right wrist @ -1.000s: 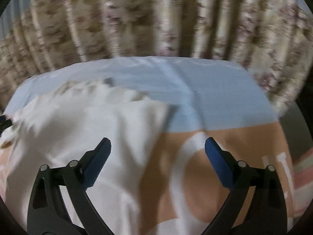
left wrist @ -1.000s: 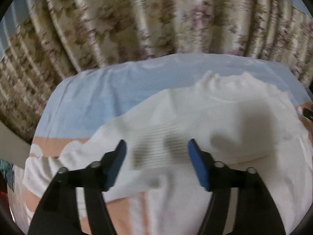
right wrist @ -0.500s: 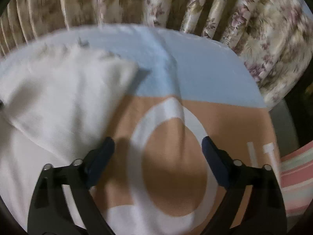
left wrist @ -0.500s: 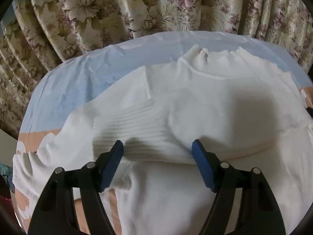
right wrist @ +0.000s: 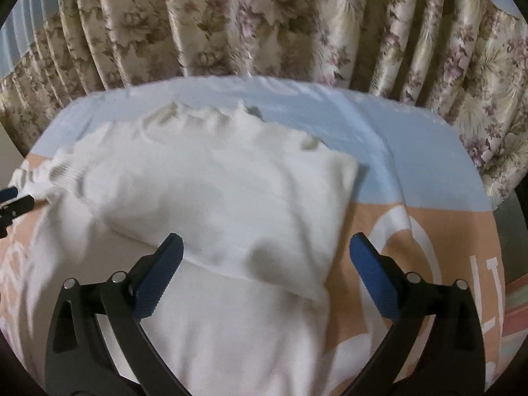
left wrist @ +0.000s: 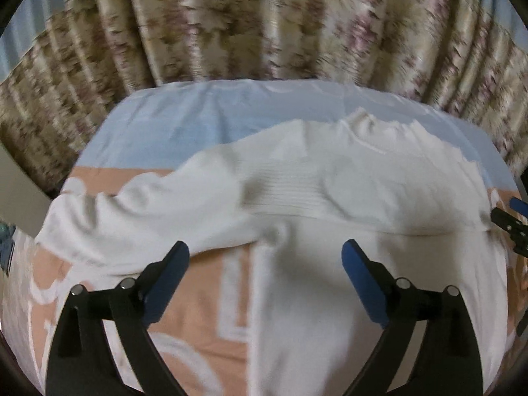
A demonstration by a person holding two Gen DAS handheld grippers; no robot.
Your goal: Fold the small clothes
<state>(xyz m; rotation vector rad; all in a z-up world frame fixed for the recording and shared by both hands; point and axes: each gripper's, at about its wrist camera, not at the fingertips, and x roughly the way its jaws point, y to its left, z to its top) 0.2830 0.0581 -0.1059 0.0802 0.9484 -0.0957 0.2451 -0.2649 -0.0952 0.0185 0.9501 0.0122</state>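
A white knit sweater (left wrist: 330, 198) lies flat on the bed, collar at the far side. In the left wrist view its left sleeve (left wrist: 132, 217) stretches out to the left, and the other sleeve lies folded across the chest. My left gripper (left wrist: 264, 274) is open and empty, above the body near the armpit. In the right wrist view the sweater (right wrist: 231, 198) shows the folded sleeve's edge running across it. My right gripper (right wrist: 264, 270) is open and empty above the sweater's right side. Each gripper shows at the other view's edge.
The bed cover (right wrist: 412, 165) is light blue at the far end and peach with white letters nearer. Floral curtains (right wrist: 264, 26) hang close behind the bed. A striped cloth (right wrist: 514, 300) shows at the right edge.
My left gripper has drawn back and left, so the outstretched left sleeve now shows. My right gripper has swung left from the bare cover to over the sweater's right side. Both stay open.
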